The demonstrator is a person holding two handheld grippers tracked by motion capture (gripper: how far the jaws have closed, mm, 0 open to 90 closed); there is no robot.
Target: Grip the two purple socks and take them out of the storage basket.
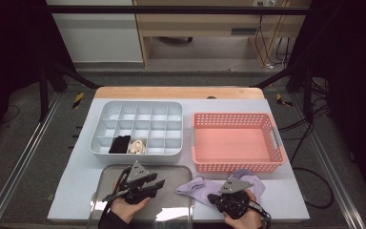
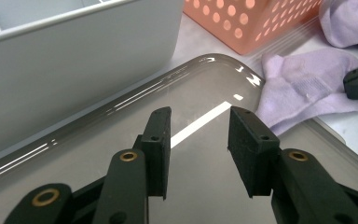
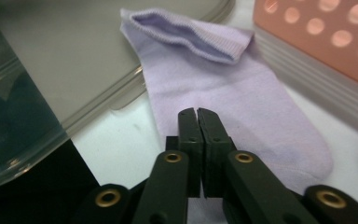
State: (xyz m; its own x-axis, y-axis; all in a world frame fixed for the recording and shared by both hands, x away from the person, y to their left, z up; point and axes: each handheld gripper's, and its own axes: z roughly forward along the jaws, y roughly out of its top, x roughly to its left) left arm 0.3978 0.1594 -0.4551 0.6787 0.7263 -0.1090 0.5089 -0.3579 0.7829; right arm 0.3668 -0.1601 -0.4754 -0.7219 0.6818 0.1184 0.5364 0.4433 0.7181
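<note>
STEP: sock pick-up pending | RIGHT: right gripper (image 3: pixel 197 112) is hovering over flat lilac cotton sock (image 3: pixel 223 88) beside salmon perforated plastic basket (image 1: pixel 236 143), jaws pressed together, gripping nothing | LEFT: left gripper (image 2: pixel 200 119) is idling, jaws parted, over clear plastic tray (image 2: pixel 121 126) | NEXT: right jaws likely needing to part, then pinch fabric.

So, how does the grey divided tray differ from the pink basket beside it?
The grey divided tray has solid walls and many small compartments; the pink basket has perforated walls and one open space. The tray holds a black item and a cream item, while the basket is empty. Both are rectangular and stand side by side on the table.
</note>
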